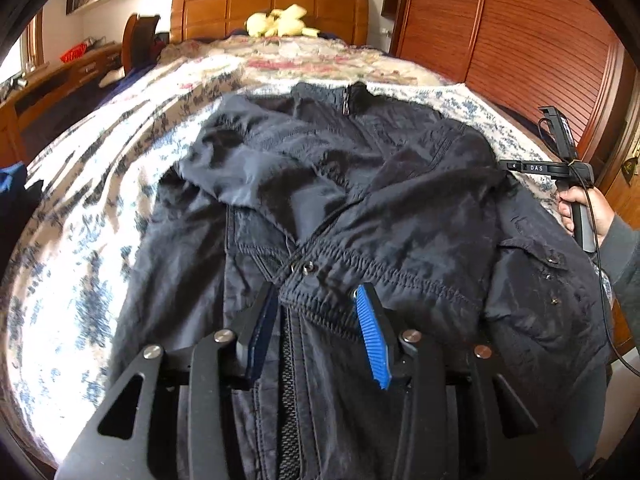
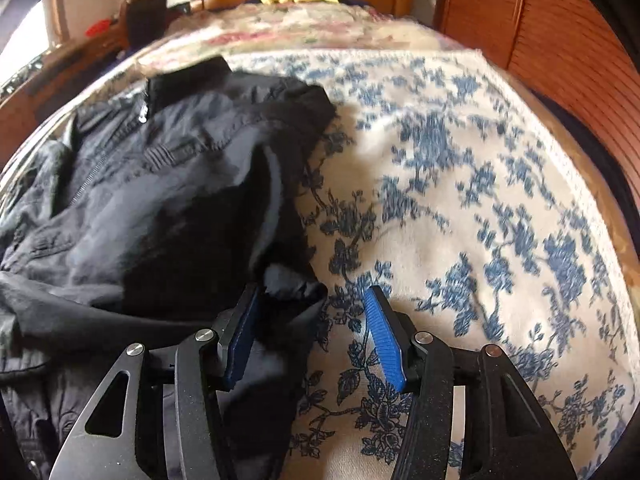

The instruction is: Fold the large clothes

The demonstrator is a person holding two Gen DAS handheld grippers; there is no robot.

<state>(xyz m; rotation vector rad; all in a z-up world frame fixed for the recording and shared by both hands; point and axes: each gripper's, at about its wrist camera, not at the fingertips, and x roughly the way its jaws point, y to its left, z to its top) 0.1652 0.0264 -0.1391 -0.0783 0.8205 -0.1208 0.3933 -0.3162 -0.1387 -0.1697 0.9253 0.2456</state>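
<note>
Jacket (image 1: 360,208) first: dark navy, lying front-up on the bed with its collar toward the headboard (image 1: 268,10) and its zip partly done up. One sleeve is folded in across the chest in my left wrist view, and the elastic waistband (image 1: 372,272) runs crosswise just ahead of my left gripper (image 1: 316,300).

I have that left gripper spread wide over the lower front of the jacket, one blue pad on each side of the zip line, nothing pinched between them.

My right gripper (image 2: 312,296) is also wide apart, at the jacket's outer edge. A crumpled fold of dark fabric (image 2: 292,284) sits between its fingers next to the left pad, while the right pad hangs over bare bedspread (image 2: 460,200); I cannot tell whether either pad touches the cloth. From the left wrist camera I see that same tool's handle in my right hand (image 1: 584,208), beside the jacket's shoulder.

The bedspread is white with blue flowers. A yellow plush toy (image 1: 280,20) rests by the headboard, and a slatted wooden wardrobe (image 1: 520,48) stands beside the bed.
</note>
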